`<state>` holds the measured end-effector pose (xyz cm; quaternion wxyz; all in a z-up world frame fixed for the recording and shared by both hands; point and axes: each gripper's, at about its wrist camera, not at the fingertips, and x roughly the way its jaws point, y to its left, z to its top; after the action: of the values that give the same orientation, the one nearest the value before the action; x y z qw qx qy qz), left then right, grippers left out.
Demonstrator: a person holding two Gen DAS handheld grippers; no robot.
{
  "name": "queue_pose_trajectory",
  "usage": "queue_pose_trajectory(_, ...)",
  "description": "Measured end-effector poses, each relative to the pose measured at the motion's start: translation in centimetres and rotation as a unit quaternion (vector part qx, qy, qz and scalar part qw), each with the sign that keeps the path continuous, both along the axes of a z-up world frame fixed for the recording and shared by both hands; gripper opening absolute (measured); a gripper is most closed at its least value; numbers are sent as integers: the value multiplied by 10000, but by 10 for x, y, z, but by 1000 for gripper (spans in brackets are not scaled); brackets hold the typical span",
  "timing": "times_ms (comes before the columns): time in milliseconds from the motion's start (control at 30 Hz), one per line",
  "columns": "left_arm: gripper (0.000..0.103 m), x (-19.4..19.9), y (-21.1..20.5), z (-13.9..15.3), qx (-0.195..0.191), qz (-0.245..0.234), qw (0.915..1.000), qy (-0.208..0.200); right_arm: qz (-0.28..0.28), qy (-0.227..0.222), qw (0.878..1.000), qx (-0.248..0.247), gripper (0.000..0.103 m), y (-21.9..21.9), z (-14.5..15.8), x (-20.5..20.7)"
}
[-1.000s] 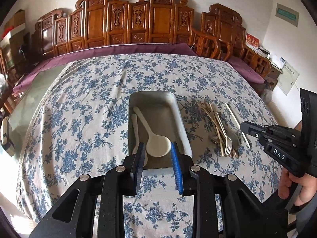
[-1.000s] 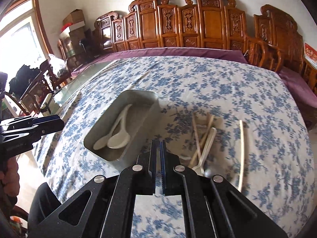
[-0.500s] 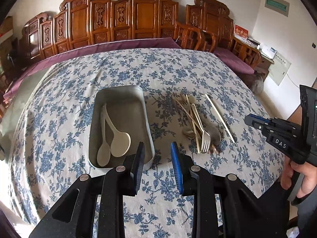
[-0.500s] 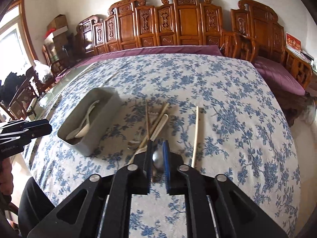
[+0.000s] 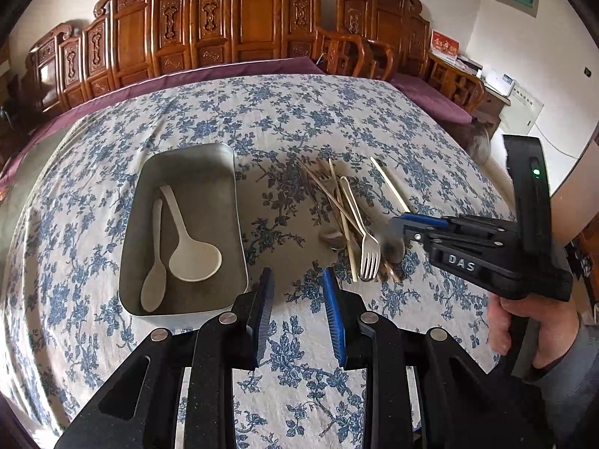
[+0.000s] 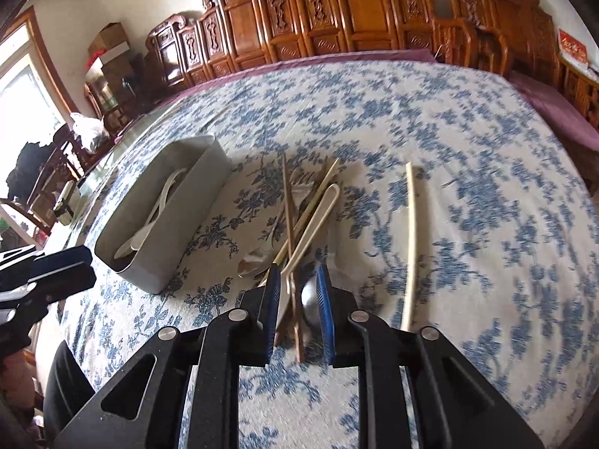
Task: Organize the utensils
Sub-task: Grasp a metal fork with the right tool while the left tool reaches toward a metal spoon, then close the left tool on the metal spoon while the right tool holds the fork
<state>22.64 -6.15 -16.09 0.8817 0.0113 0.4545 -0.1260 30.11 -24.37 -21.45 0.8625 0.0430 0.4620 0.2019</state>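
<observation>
the tabletop (image 5: 262, 112), under a blue-flowered cloth, carries a grey tray (image 5: 224, 202) at about 9 o'clock of the scene's centre in the left wrist view. two white spoons (image 5: 187, 247) lie in the tray side by side, bowls toward the camera. at 3 o'clock of the tray, well apart from it, lies a loose pile of utensils (image 5: 348, 224): a pale fork (image 5: 368, 250), brown chopsticks (image 6: 288, 205), a metal spoon (image 6: 310, 303) and a second small metal spoon (image 5: 333, 239), crossing one another. a single pale chopstick (image 6: 411, 243) lies alone at 3 o'clock of the pile. the left tool (image 5: 297, 312) hovers over bare cloth just beside the tray's near corner, its jaws narrow and with nothing between them. the right tool (image 6: 297, 312), held by a hand (image 5: 524, 329), is low over the near end of the pile; its jaws are opening, with the fork, a chopstick end and the metal spoon's bowl in the gap, pads not pressing on them. carved wooden chairs (image 5: 243, 26) line the wall at 12 o'clock.
</observation>
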Motion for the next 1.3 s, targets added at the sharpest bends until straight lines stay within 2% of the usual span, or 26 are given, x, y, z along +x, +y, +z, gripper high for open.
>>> queue_pose_trajectory(333,25,11,1,-7,-8,16,9999,112,116,567,9981,222,22,15,-33,33)
queue_pose_trajectory(500,25,13,0,-9,-44,33,9999,135,52,715,9966,418,22,10,-36,38)
queue_pose_trajectory(633,25,14,-6,-12,-43,4,9999,156,-30,769,9959,474,12,1,-35,39)
queue_pose_trajectory(667,25,15,-8,-13,-42,-8,9999,160,-35,767,9958,500,8,-1,-34,39)
queue_pose_trajectory(767,25,20,-17,-17,-13,-41,9998,180,-23,768,9955,546,7,-7,-32,38)
queue_pose_trajectory(1000,25,39,-36,-32,95,-66,9995,286,-95,591,9961,656,6,-26,-19,38)
queue_pose_trajectory(1300,25,79,-54,-60,261,-32,9982,546,-229,304,9984,423,6,-45,-8,47)
